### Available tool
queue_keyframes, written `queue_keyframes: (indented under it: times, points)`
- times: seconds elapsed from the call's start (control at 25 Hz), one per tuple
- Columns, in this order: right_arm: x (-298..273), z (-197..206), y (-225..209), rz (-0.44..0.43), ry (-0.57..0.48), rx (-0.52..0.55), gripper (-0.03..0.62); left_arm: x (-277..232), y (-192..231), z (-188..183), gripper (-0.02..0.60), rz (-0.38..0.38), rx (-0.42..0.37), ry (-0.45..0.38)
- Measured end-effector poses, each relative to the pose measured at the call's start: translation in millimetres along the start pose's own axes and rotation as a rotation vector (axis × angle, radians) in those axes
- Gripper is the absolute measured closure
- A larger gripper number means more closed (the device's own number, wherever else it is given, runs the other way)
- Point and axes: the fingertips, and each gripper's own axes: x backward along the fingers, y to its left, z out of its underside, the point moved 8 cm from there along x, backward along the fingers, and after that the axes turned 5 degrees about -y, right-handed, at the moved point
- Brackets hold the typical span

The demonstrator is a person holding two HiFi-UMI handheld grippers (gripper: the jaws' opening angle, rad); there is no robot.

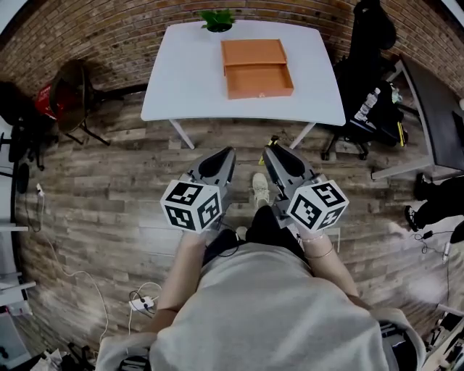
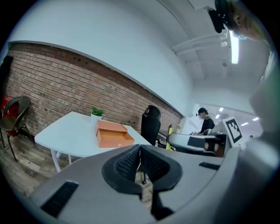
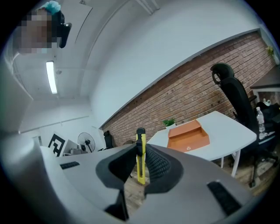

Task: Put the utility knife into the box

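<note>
A yellow utility knife [image 3: 141, 155] with a black tip stands upright between the jaws of my right gripper [image 3: 140, 154], which is shut on it. In the head view its yellow end [image 1: 271, 142] pokes out ahead of the right gripper [image 1: 278, 153]. My left gripper [image 1: 221, 156] is held beside it, jaws together with nothing between them [image 2: 140, 161]. The orange box [image 1: 257, 67] lies open on the white table [image 1: 181, 87] ahead, its lid folded back, well beyond both grippers. The box [image 3: 187, 135] also shows in the right gripper view and the box [image 2: 113, 134] in the left gripper view.
A small green plant [image 1: 217, 19] stands at the table's far edge. A black office chair [image 1: 366, 80] is right of the table, a dark chair [image 1: 71, 94] to its left. A brick wall runs behind. Cables [image 1: 141, 301] lie on the wooden floor. A person [image 2: 204, 121] stands in the distance.
</note>
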Motion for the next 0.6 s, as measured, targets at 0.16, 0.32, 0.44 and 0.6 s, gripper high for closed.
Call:
queue_keyframes:
  times: [0.16,0.32,0.44,0.6]
  points:
    - [-34,-7,-30,-0.019,0.011,-0.012,0.534,-36,20,-7,0.574,-0.021,0.006,0.013]
    - [-74,-22,-70,-0.039,0.063,-0.013,0.534,-81,41,-24,0.575,-0.045,0.021,-0.003]
    - [-102,-40,-100,-0.061,0.083,-0.009,0.534,-118,53,-41,0.575,-0.055,0.021,-0.006]
    - [-137,-67,-136,-0.098,0.093,0.015,0.534,-162,71,-63,0.575,-0.091,0.026,-0.029]
